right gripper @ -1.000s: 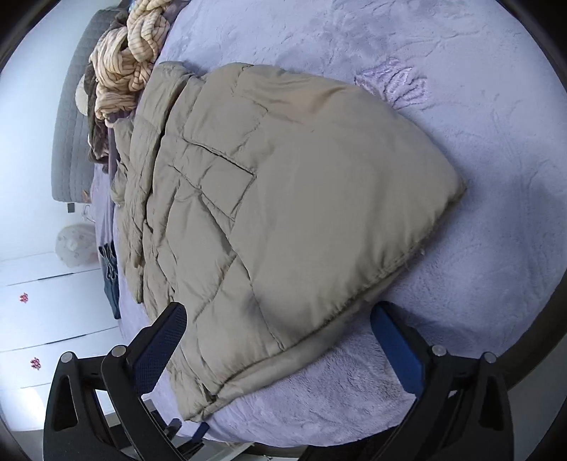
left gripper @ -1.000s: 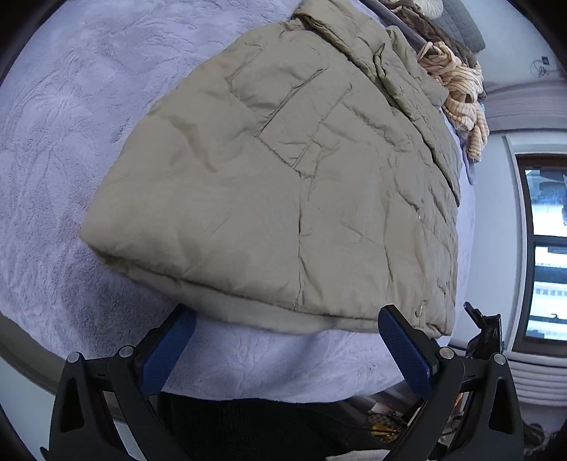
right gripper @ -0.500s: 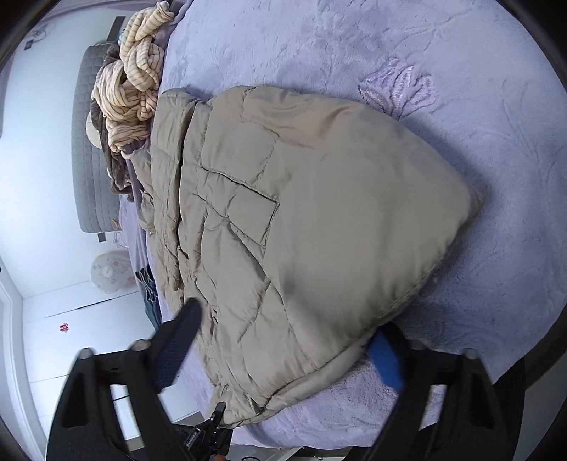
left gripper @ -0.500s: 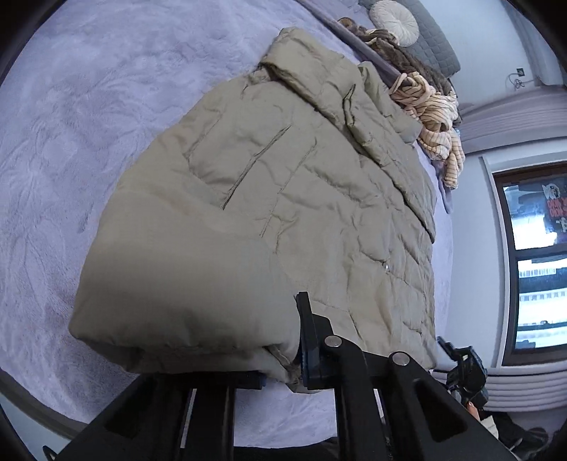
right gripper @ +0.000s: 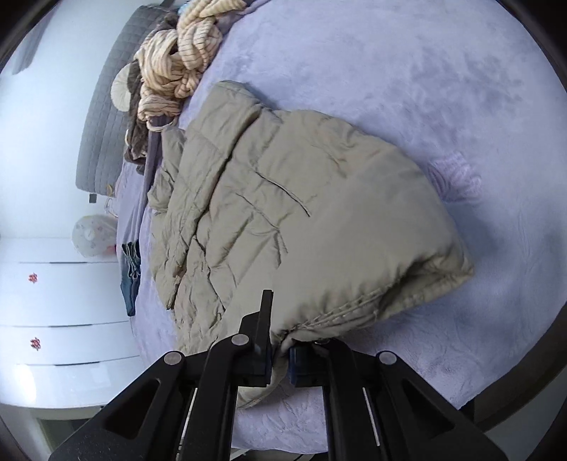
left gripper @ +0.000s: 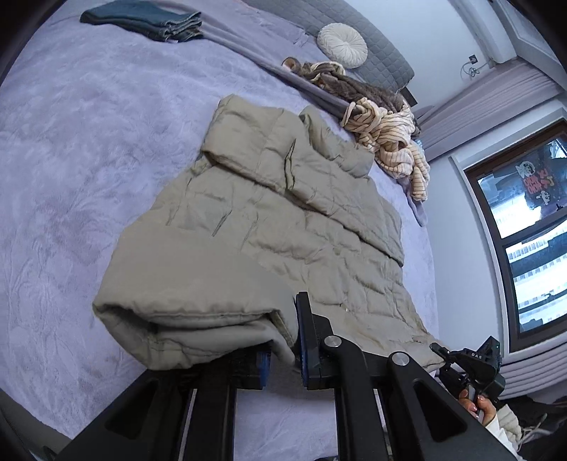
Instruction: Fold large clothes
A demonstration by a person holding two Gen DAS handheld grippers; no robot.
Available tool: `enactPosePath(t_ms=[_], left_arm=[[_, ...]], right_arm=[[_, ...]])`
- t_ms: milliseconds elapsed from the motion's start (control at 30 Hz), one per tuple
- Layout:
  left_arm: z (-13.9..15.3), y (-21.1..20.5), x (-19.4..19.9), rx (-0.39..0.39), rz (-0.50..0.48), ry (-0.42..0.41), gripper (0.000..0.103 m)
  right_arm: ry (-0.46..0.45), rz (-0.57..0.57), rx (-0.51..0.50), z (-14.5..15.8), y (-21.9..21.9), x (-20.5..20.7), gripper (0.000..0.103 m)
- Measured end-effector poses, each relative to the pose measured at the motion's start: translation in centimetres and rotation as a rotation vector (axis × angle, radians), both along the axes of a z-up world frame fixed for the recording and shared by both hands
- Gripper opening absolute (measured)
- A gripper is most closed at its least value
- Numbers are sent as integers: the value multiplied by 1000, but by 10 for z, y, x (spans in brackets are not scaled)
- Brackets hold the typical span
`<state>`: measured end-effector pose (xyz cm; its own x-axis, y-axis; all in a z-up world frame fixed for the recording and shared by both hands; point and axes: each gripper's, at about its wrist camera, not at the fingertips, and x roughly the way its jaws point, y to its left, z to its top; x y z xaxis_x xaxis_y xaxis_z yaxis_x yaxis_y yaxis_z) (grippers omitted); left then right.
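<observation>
Left wrist view: left gripper (left gripper: 283, 349) clamped on jacket (left gripper: 283, 220) hem at 6 o'clock, jaws just closed, hem corner lifted off bed (left gripper: 71, 142). Shows jeans (left gripper: 145, 21) at 11 o'clock, window (left gripper: 524, 227) at 3, right-hand tool at 4. Right wrist view only: right gripper (right gripper: 280, 354) pinching jacket (right gripper: 301, 212) edge at 6 o'clock, jaws just closed; drawers (right gripper: 53, 301) at 8. Striped garment (right gripper: 177, 60) at 11.

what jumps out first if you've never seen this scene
A big khaki puffer jacket sprawls across the lilac bed cover, its near hem pinched by both the left gripper and the right gripper. Behind its collar lies a heap of striped cream clothing.
</observation>
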<state>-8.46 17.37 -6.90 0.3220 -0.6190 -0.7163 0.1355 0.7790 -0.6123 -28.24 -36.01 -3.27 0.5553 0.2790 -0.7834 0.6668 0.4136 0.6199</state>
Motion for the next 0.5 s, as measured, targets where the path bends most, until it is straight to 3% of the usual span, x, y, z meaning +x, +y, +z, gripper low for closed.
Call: enactPosePath(t_ms=[200, 333, 500], left_arm=[[62, -17, 45, 50, 34, -135, 14], [99, -38, 88, 97, 47, -211, 14], [116, -71, 151, 168, 73, -278, 14]], right_arm=[[-71, 106, -117, 57, -17, 61, 6], [-114, 199, -190, 92, -36, 123, 6], [-129, 318, -263, 111, -62, 213, 6]])
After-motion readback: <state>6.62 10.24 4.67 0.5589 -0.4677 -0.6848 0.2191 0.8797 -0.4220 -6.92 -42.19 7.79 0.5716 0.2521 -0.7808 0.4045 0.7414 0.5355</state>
